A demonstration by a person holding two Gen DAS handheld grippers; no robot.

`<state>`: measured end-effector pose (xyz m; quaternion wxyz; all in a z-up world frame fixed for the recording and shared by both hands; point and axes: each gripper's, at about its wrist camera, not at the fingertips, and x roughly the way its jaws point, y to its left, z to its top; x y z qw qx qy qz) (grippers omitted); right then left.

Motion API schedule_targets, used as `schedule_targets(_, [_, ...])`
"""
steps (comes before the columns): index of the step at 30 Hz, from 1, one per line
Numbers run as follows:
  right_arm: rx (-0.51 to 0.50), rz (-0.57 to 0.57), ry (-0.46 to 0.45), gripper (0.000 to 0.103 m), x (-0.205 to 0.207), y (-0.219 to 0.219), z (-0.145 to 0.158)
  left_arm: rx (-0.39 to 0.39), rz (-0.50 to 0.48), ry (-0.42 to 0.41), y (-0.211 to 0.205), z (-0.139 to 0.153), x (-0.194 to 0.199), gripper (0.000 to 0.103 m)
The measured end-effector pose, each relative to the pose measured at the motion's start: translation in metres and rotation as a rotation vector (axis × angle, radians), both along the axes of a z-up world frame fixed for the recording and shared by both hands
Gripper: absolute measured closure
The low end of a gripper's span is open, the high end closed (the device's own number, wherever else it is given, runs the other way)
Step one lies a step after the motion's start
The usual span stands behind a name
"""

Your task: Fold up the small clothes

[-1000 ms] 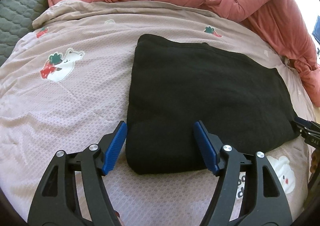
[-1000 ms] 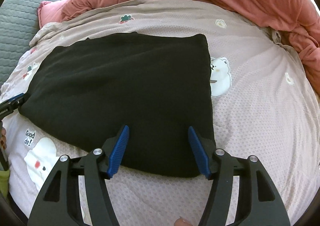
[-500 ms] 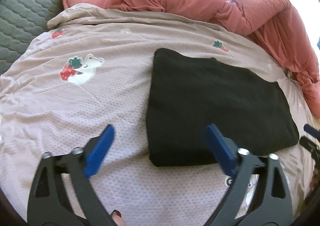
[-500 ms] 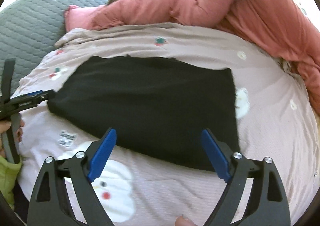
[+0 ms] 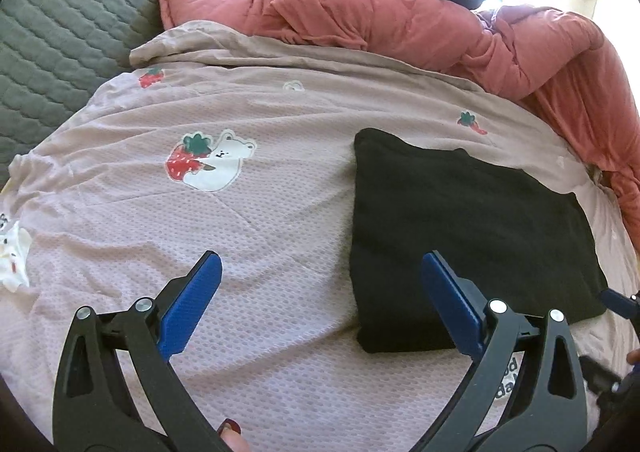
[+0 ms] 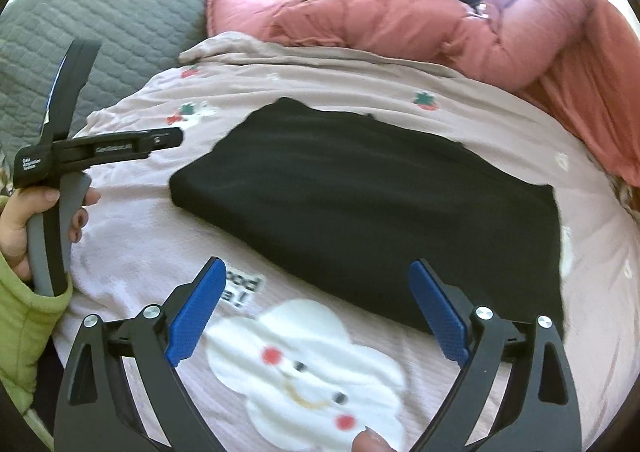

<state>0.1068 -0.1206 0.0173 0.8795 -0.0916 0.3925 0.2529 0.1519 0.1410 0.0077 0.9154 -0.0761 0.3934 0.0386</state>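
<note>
Pink blanket (image 5: 280,236), folded black garment (image 5: 460,236), red duvet (image 5: 400,19) behind

"Data Acquisition System" on left claw (image 6: 60,155); "Good" fragment on blanket (image 6: 248,288).

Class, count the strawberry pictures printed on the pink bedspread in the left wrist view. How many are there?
3: one near the far left edge, one hugged by the white bear, and one beyond the black folded garment. Others may be hidden under it.
</note>
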Motion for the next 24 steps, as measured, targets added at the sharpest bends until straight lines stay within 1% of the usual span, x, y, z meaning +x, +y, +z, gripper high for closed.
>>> schedule_targets(8, [-0.069, 0.101, -0.012, 0.010, 0.008, 0.056, -0.014, -0.024, 0.043, 0.011, 0.021, -0.003, 0.004, 0.010])
schedule_targets(14, [-0.169, 0.159, -0.012, 0.010, 0.018, 0.092, -0.033, -0.075, 0.077, 0.026, 0.039, -0.008, 0.009, 0.010])
schedule_targets(19, [-0.287, 0.164, -0.066, 0.010, 0.025, 0.114, -0.051, -0.076, 0.090, 0.049, 0.044, -0.013, 0.015, 0.010])
schedule_targets(24, [-0.318, 0.150, -0.096, 0.010, 0.038, 0.123, -0.060, -0.075, 0.091, 0.067, 0.043, -0.020, 0.019, 0.010])
